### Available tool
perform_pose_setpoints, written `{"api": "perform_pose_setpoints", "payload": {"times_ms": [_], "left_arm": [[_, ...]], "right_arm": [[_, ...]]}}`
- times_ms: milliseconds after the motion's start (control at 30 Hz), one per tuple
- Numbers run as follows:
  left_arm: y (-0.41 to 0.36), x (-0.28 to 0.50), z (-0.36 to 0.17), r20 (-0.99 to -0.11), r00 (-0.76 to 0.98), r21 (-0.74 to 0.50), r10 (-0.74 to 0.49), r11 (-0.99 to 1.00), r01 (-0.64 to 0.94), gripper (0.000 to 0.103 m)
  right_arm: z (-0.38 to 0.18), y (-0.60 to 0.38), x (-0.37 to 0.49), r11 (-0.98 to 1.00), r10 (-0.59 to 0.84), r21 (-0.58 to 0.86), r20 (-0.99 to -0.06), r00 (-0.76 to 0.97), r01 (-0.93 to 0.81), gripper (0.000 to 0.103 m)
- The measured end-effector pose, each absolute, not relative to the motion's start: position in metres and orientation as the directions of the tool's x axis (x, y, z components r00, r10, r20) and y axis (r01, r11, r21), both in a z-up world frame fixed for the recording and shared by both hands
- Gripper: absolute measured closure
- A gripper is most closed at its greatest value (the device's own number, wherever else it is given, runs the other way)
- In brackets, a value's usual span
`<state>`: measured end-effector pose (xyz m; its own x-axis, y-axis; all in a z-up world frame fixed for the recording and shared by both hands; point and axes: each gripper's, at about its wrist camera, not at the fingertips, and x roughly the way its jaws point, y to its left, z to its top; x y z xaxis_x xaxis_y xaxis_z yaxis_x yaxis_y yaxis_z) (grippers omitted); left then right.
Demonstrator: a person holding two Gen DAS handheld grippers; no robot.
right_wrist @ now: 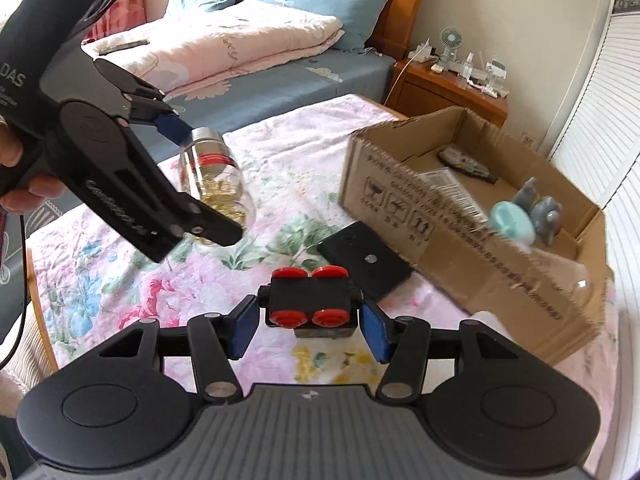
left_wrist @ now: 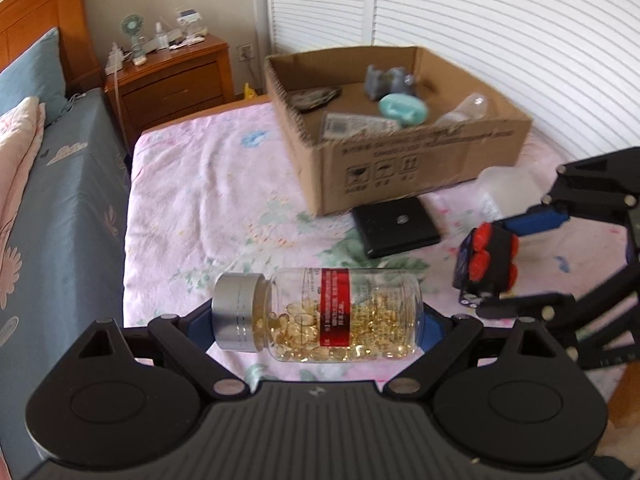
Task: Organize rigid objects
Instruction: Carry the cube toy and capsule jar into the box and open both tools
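Observation:
My left gripper (left_wrist: 316,320) is shut on a clear capsule bottle (left_wrist: 340,316) with a silver cap and red label, held sideways above the floral bedspread; the same bottle (right_wrist: 212,184) shows in the right wrist view. My right gripper (right_wrist: 310,320) is shut on a black block with red wheels (right_wrist: 310,300), lifted off the bed. That block (left_wrist: 486,264) appears at the right of the left wrist view. An open cardboard box (left_wrist: 420,160) stands beyond, holding a teal oval case (left_wrist: 402,109), a grey toy (left_wrist: 388,80) and a clear bottle (left_wrist: 466,108).
A flat black square case (left_wrist: 394,228) lies on the bedspread just in front of the box. A translucent white container (left_wrist: 504,188) stands by the box's near right corner. A second bed (right_wrist: 248,52) and a wooden nightstand (left_wrist: 172,80) lie beyond.

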<state>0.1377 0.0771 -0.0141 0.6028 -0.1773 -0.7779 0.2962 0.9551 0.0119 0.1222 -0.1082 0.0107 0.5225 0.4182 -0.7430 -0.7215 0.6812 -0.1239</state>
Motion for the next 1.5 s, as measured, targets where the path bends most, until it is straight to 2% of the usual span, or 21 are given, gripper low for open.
{"api": "perform_pose_setpoints", "payload": {"times_ms": [367, 600, 967, 1033, 1100, 1167, 1300, 1500], "left_arm": [[0.052, 0.155, 0.029, -0.711, 0.667, 0.047, -0.223, 0.931, 0.361, 0.010], [0.044, 0.173, 0.046, -0.672, 0.703, 0.051, -0.235, 0.932, 0.360, 0.010], [0.040, 0.192, 0.046, -0.671, 0.703, 0.053, -0.237, 0.930, 0.364, 0.010], [0.040, 0.195, 0.045, -0.671, 0.704, 0.055, -0.235, 0.930, 0.363, 0.010], [0.040, 0.199, 0.045, -0.672, 0.704, 0.059, -0.231, 0.931, 0.361, 0.010], [0.040, 0.201, 0.044, -0.674, 0.703, 0.058, -0.229, 0.931, 0.359, 0.010], [0.038, 0.207, 0.043, -0.679, 0.697, 0.056, -0.230, 0.930, 0.363, 0.010], [0.032, 0.219, 0.045, -0.685, 0.691, 0.055, -0.232, 0.929, 0.367, 0.010]], "right_arm": [[0.052, -0.143, 0.145, 0.725, 0.379, -0.194, -0.687, 0.619, -0.660, 0.043], [0.075, -0.167, 0.195, 0.784, 0.325, -0.221, -0.649, 0.687, -0.580, 0.043], [0.056, -0.181, 0.290, 0.874, 0.208, -0.183, -0.697, 0.686, -0.450, 0.043], [0.052, -0.182, 0.293, 0.882, 0.188, -0.193, -0.692, 0.697, -0.429, 0.039], [0.051, -0.183, 0.292, 0.890, 0.172, -0.199, -0.686, 0.707, -0.410, 0.020], [0.051, -0.184, 0.288, 0.896, 0.179, -0.188, -0.676, 0.714, -0.403, 0.009], [0.052, -0.186, 0.277, 0.904, 0.170, -0.180, -0.682, 0.711, -0.388, 0.000], [0.053, -0.188, 0.255, 0.915, 0.153, -0.167, -0.697, 0.700, -0.367, 0.000]]}}
